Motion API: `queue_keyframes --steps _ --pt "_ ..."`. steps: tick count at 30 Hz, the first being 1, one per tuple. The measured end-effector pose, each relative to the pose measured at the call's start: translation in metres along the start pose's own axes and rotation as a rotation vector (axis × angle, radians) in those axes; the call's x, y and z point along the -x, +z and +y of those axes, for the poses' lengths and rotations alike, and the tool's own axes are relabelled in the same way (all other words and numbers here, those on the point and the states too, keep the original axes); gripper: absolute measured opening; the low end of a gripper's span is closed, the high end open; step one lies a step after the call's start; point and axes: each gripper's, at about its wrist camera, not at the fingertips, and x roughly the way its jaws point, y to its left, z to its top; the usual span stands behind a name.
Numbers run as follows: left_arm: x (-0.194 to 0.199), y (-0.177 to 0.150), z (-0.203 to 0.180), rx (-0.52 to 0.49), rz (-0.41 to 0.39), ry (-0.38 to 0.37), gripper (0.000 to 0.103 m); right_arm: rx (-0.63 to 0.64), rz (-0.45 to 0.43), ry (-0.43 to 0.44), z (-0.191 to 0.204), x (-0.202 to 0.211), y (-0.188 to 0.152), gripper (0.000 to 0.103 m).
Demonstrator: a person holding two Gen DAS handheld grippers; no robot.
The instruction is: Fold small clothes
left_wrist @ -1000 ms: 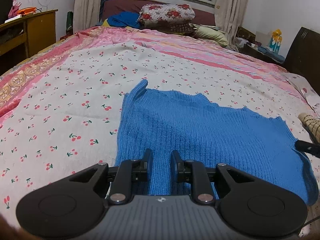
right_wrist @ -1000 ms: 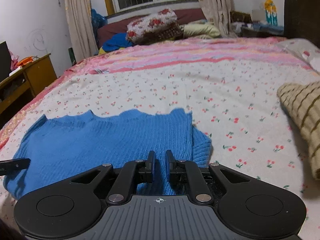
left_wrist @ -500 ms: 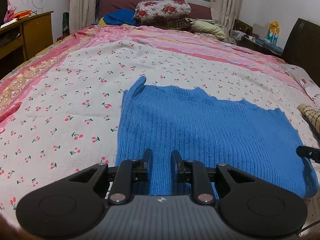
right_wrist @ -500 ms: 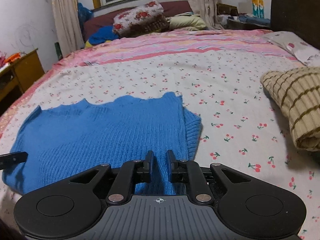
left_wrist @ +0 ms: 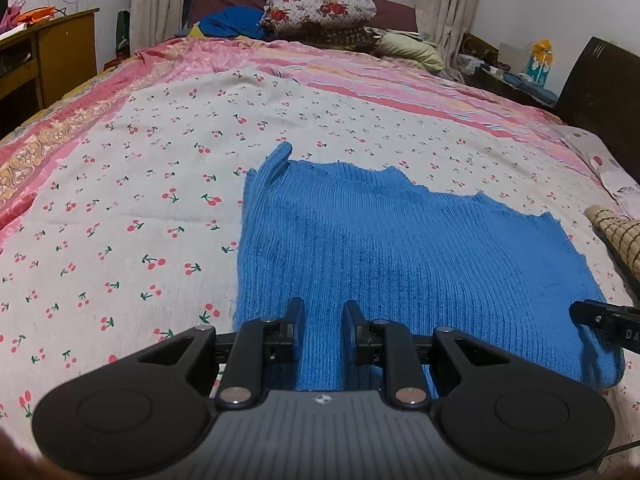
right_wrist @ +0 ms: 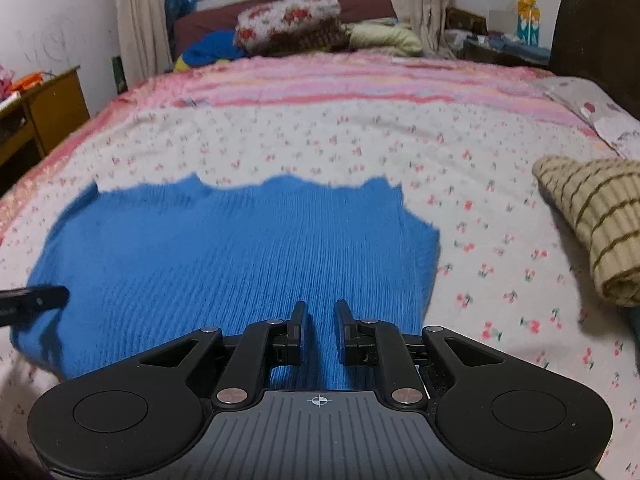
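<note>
A blue knitted sweater (left_wrist: 392, 248) lies flat on the cherry-print bedsheet (left_wrist: 120, 208), folded into a rough rectangle. It also shows in the right wrist view (right_wrist: 240, 248). My left gripper (left_wrist: 322, 308) hovers over the sweater's near left edge, jaws slightly apart with cloth showing between them, and I cannot tell whether it holds the cloth. My right gripper (right_wrist: 319, 308) stands the same way over the near right part. Each gripper's tip shows at the edge of the other's view (left_wrist: 600, 320) (right_wrist: 36, 298).
A folded beige striped garment (right_wrist: 592, 220) lies on the bed to the right. Pillows and bedding (left_wrist: 320, 12) are piled at the far end. A wooden desk (left_wrist: 44, 56) stands at the left, a dark headboard (right_wrist: 596, 24) at the right.
Both grippers have moved over the sweater, the right one leftward, so the blue cloth now fills more of the right wrist view. The jaw gaps look unchanged.
</note>
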Motion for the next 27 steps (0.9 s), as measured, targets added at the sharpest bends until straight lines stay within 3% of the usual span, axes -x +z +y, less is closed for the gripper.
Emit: queue_keyframes --steps 8,14,27 --pt "0.000 0.000 -0.001 -0.003 0.001 0.000 0.029 0.011 -0.037 0.015 0.008 0.011 0.005 0.016" --pt "0.000 0.000 -0.001 -0.005 0.001 0.002 0.029 0.029 0.002 0.017 0.011 -0.003 -0.001 0.016" --pt "-0.002 -0.001 -0.006 -0.016 0.005 0.028 0.029 0.026 -0.003 0.052 0.011 -0.001 -0.001 0.016"
